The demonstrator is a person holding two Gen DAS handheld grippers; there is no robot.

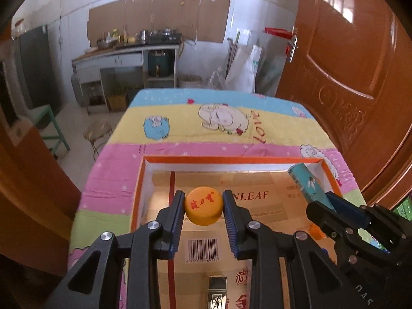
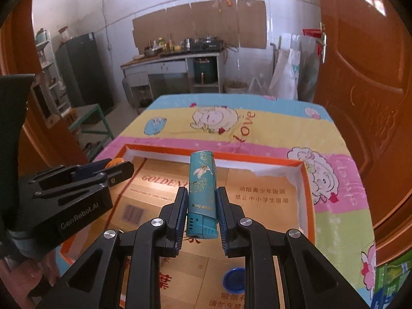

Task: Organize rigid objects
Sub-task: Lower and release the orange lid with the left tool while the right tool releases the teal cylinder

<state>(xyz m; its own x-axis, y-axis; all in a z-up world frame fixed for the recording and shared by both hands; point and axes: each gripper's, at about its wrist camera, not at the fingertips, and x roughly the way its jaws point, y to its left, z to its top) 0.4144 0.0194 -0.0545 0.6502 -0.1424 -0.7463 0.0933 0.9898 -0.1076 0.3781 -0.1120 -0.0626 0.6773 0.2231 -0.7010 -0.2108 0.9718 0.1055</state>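
My left gripper [image 1: 203,200] is shut on an orange bottle cap [image 1: 203,205] with red characters, held above the cardboard floor of an orange-rimmed box [image 1: 231,159]. In the right wrist view my right gripper [image 2: 200,200] is shut on a teal lighter [image 2: 201,193], which stands upright between the pads over the same box [image 2: 306,193]. The right gripper [image 1: 332,206] with the lighter [image 1: 307,182] also shows at the right of the left wrist view. The left gripper [image 2: 116,171] shows at the left of the right wrist view, its cap [image 2: 116,161] mostly hidden.
The box lies on a table under a cartoon sheep cloth [image 1: 219,118]. A blue bottle cap [image 2: 235,279] rests on the box floor near the right gripper. A brown door [image 1: 355,82] stands close on the right. A kitchen counter [image 1: 123,54] lies far behind.
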